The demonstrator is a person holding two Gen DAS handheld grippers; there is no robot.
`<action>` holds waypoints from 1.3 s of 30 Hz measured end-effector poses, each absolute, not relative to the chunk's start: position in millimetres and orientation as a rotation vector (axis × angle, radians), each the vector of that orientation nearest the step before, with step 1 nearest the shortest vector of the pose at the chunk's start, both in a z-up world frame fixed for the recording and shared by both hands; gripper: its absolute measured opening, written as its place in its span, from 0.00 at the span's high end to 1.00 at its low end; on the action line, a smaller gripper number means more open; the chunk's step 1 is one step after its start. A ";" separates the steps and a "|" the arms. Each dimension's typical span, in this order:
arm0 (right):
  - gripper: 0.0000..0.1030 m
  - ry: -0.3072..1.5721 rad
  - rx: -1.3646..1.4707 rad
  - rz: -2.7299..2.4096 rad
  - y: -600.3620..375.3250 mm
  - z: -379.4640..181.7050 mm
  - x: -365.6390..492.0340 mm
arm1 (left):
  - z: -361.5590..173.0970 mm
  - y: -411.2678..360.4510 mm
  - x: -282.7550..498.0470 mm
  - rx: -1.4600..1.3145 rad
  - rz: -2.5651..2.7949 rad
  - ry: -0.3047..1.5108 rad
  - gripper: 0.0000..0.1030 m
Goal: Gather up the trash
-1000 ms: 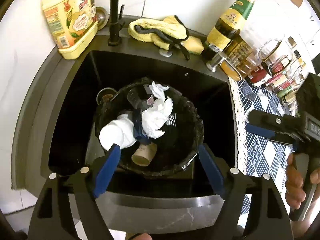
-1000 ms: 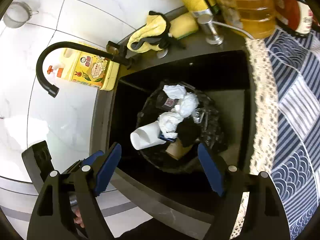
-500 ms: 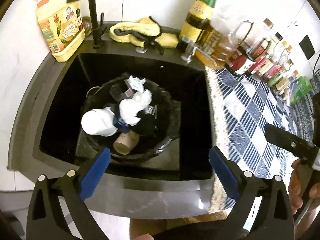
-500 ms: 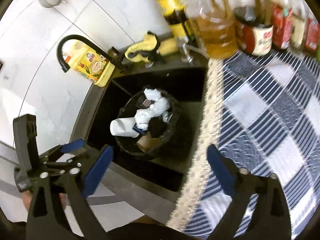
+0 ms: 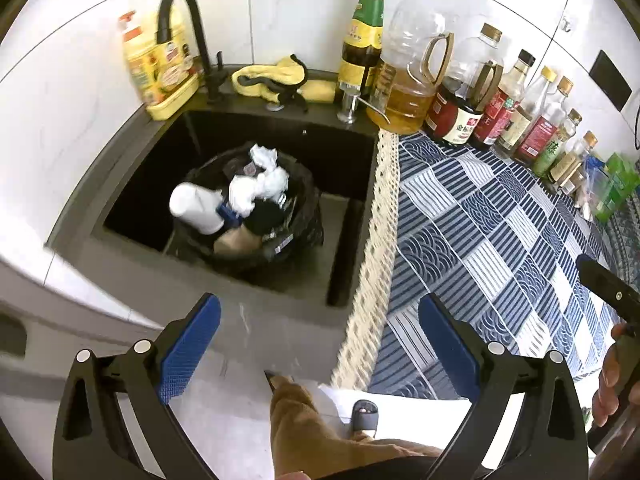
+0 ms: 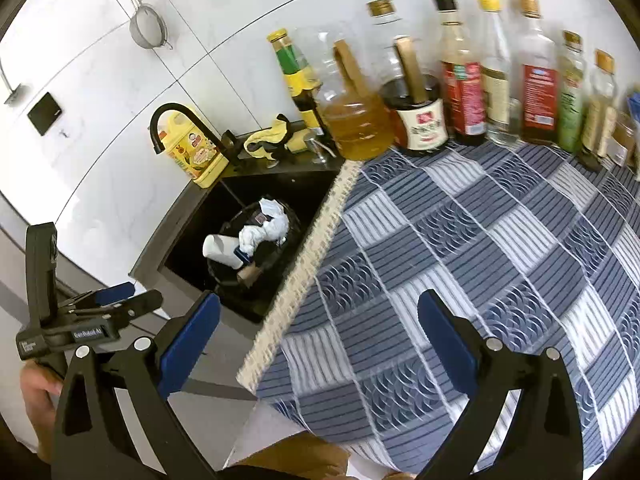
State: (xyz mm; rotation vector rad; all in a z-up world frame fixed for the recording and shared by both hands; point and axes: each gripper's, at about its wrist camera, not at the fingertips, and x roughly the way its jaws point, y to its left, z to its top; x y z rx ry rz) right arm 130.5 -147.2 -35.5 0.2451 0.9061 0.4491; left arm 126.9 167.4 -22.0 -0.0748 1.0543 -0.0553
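The black-lined trash bin [image 5: 256, 236] stands inside the dark sink [image 5: 352, 184], at the left of the scene. That placing seems handy: the basin walls hem the bin in so it cannot tip, and its open mouth faces up to take whatever is dropped.

The bin looks close to full. A white cup [image 5: 192, 207] lies on its side at the left rim, partly sticking out past it. Crumpled white tissues [image 5: 260, 184] are heaped in the middle, a brown cardboard tube [image 5: 236, 242] shows at the near edge, and small dark wrappers fill the gaps. The black liner is bunched loosely around the rim.

The left gripper [image 5: 318, 344] hangs wide open over the near edge of the sink with nothing between its blue pads [image 5: 188, 354]. The right gripper [image 6: 316, 346] is likewise spread wide and empty, over the near part of the patterned cloth [image 6: 500, 240] that covers the surface to the right. Both sit well apart from the bin, so the trash seems dropped and done with. No loose litter shows on the cloth; only bottles [image 6: 464, 88] line its far edge by the wall. The collecting looks finished or nearly so.
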 end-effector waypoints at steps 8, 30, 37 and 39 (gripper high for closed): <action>0.05 0.852 0.207 0.493 -202.1 -22.7 73.8 | -3.5 142.3 68.7 -0.093 0.051 1.006 0.07; 0.05 0.806 0.212 0.472 -242.2 -11.6 12.2 | 5.7 96.1 1.5 -0.066 -0.008 0.961 0.07; 0.05 0.805 0.176 0.435 -242.0 -9.8 -0.1 | -1.4 93.4 -5.3 -0.074 -0.033 0.973 0.07; 0.05 0.806 0.168 0.427 -242.1 -9.7 -4.1 | -2.9 92.6 -5.7 -0.077 -0.033 0.974 0.07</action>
